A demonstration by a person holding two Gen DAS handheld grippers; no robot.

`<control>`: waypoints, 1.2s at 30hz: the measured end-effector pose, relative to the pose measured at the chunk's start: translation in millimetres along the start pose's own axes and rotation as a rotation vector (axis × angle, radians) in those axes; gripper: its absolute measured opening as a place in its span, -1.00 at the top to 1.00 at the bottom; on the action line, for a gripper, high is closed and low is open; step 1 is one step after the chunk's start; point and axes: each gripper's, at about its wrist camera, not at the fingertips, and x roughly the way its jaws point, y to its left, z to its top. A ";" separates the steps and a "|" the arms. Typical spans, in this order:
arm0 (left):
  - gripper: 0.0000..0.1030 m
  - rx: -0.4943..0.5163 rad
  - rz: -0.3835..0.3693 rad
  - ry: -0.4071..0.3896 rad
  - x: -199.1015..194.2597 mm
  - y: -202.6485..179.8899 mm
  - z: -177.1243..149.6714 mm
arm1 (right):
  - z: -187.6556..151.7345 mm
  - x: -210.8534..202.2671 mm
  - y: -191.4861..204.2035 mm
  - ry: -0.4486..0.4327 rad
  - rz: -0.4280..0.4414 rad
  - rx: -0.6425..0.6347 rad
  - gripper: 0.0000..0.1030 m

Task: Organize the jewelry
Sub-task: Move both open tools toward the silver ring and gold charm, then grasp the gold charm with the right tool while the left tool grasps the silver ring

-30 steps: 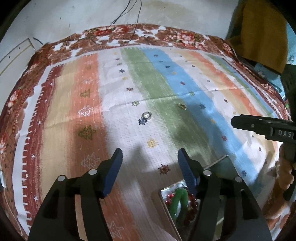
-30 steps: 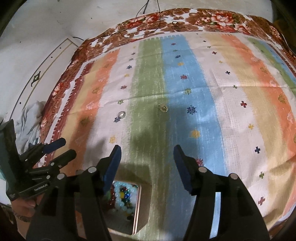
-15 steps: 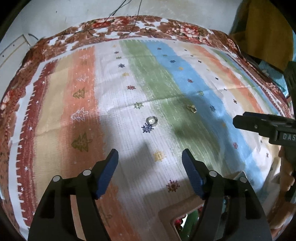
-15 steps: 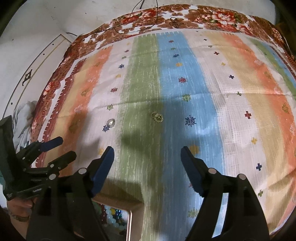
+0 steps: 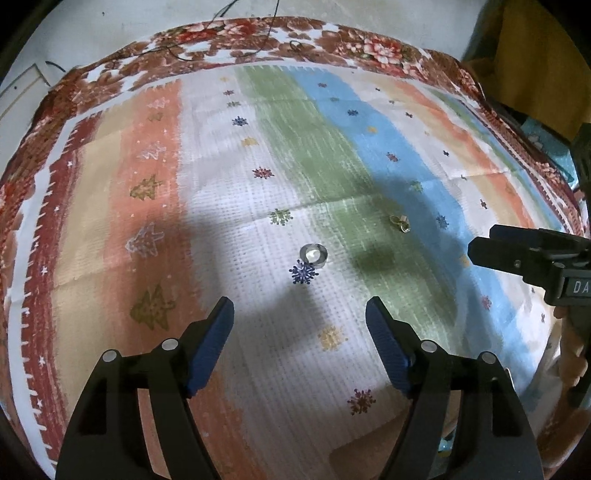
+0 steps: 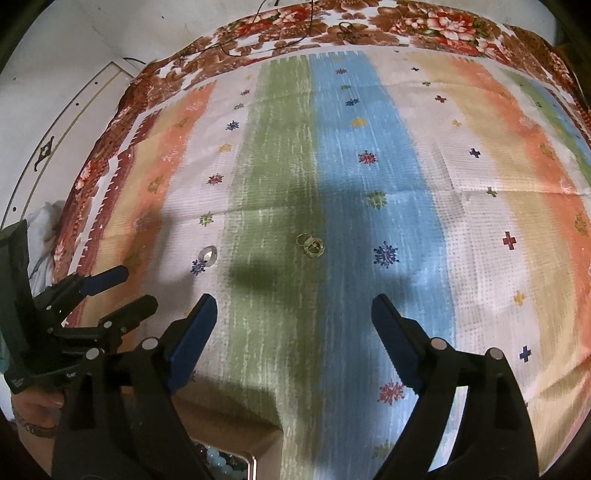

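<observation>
1. Nearest the cameras, at the near edge of the striped cloth (image 6: 369,206), sits a tray of beads (image 6: 221,463), half hidden under the hand-held grippers; it is likely the place where loose pieces are gathered.
2. The left hand-held gripper (image 5: 299,317) is released and holds nothing, with bare cloth between its blue pads. It tilts steeply down at the cloth, which suits a pick from above.
3. The right hand-held gripper (image 6: 293,312) is opening its jaws, also with nothing between them, probably to straddle a small piece.
4. Just beyond the left fingertips, centred in their gap, a silver ring (image 5: 313,253) lies flat on a white stripe, touching a blue snowflake print.
5. Ahead of the right gripper, also roughly centred, a gold ring cluster (image 6: 312,243) lies where the green stripe meets the blue one, apart from the silver ring.
6. Farthest off, the cloth's floral border (image 6: 369,22) runs along the far edge, with a thin dark wire (image 5: 236,33) over it.
</observation>
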 end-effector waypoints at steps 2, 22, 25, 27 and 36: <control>-0.42 0.009 -0.002 0.006 3.7 -1.0 2.0 | 1.6 4.6 -1.6 0.009 -0.007 0.004 -0.65; -0.30 0.063 -0.019 0.072 47.9 -8.5 23.6 | 20.6 56.7 -6.9 0.053 -0.064 0.045 -0.65; -0.20 0.071 -0.011 0.078 53.1 -8.4 25.2 | 23.0 63.8 -7.0 0.056 -0.078 0.038 -0.65; -0.13 0.085 0.007 0.083 56.9 -8.5 25.6 | 25.1 67.9 -7.3 0.060 -0.082 0.036 -0.58; 0.29 0.119 0.032 0.087 69.9 -6.9 30.0 | 33.5 86.1 -9.6 0.079 -0.128 0.025 -0.33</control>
